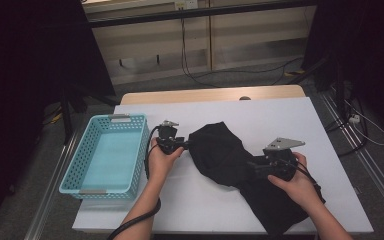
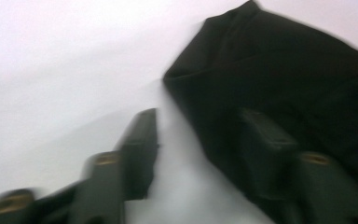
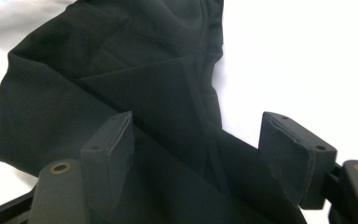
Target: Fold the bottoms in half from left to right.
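A crumpled black cloth [image 1: 220, 150] lies across the middle of the white table [image 1: 280, 115]. At its left edge is my left gripper [image 1: 184, 145], its tips pointing right at the fabric. The blurred left gripper view has the left gripper [image 2: 198, 116] open, one jaw over bare table and the other over the black cloth [image 2: 284, 70], with the cloth's edge running between them. My right gripper [image 1: 254, 167] hovers over the cloth's lower right part, pointing left. The right gripper [image 3: 198, 123] stands open, jaws wide apart above the folded cloth [image 3: 121, 60], with no visible pinch.
A teal perforated basket [image 1: 75, 167] stands at the table's left edge, nothing inside it. Bare white tabletop lies behind and to the right of the cloth. Beyond the table's far edge are cables on the floor and a low wall.
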`<state>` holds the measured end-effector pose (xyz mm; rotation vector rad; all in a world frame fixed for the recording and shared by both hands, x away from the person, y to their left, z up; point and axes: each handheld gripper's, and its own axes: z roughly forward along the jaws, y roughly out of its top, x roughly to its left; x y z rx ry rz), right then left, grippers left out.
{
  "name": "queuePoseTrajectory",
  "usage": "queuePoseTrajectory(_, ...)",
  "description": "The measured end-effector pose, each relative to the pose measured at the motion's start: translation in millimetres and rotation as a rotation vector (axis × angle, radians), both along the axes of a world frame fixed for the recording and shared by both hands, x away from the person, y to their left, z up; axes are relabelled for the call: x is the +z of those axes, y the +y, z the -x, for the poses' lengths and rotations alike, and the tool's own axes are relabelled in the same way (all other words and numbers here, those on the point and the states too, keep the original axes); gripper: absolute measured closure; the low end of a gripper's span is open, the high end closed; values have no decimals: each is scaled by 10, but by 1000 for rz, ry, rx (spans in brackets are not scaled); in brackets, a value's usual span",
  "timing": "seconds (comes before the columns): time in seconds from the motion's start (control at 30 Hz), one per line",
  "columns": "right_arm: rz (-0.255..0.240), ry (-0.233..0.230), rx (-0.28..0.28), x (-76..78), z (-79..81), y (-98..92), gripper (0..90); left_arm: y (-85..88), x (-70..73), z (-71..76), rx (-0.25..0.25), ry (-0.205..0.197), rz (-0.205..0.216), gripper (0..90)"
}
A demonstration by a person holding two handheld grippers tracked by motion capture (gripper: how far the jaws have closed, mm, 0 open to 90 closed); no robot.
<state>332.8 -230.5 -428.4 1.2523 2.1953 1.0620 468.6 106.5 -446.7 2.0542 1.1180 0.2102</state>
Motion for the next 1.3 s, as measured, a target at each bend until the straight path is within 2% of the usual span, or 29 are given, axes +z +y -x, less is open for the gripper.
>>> queuePoseTrajectory(0.07, 0, -3, 5, 8, 0, 12, 263, -24, -40, -27, 21, 10, 26, 348)
queuePoseTrajectory(0.17, -2, -5, 4, 20, 5, 12, 260, -98, -86, -44, 0, 14, 34, 364)
queuePoseTrajectory(0.23, -5, -8, 1, 28, 7, 1, 260, -151, -94, -43, 3, 4, 19, 391)
queuePoseTrajectory(0.33, -10, -9, -7, 41, 9, -30, 260, -194, -84, -54, -20, 17, 18, 534)
queuePoseTrajectory(0.37, -13, -10, -10, 43, 9, -41, 260, -200, -84, -59, -34, 31, 37, 646)
queuePoseTrajectory(0.4, -16, -10, -14, 45, 10, -52, 260, -209, -80, -60, -37, 29, 38, 714)
queuePoseTrajectory(0.43, -17, -10, -17, 48, 10, -64, 260, -215, -79, -61, -35, 25, 37, 749)
queuePoseTrajectory(0.5, -20, -11, -20, 52, 12, -84, 260, -193, -68, -78, -24, 37, 63, 792)
queuePoseTrajectory(0.57, -22, -13, -23, 59, 15, -102, 260, -154, -34, -98, -16, 33, 53, 804)
queuePoseTrajectory(0.63, -28, -14, -28, 67, 17, -121, 260, -104, 2, -122, 0, 28, 60, 809)
queuePoseTrajectory(0.73, -33, -15, -32, 72, 15, -145, 260, -7, 66, -166, 22, 4, 53, 820)
queuePoseTrajectory(0.93, -32, -9, -35, 68, 17, -173, 260, 229, 127, -258, 99, -26, 58, 829)
queuePoseTrajectory(1.1, -26, 1, -37, 65, 31, -223, 260, 412, 118, -284, 157, -39, 56, 829)
queuePoseTrajectory(1.2, -13, 13, -40, 40, 42, -249, 262, 435, 111, -276, 151, -39, 49, 829)
queuePoseTrajectory(1.3, -1, 30, -36, 5, 75, -248, 320, 386, 118, -258, 142, -49, 36, 825)
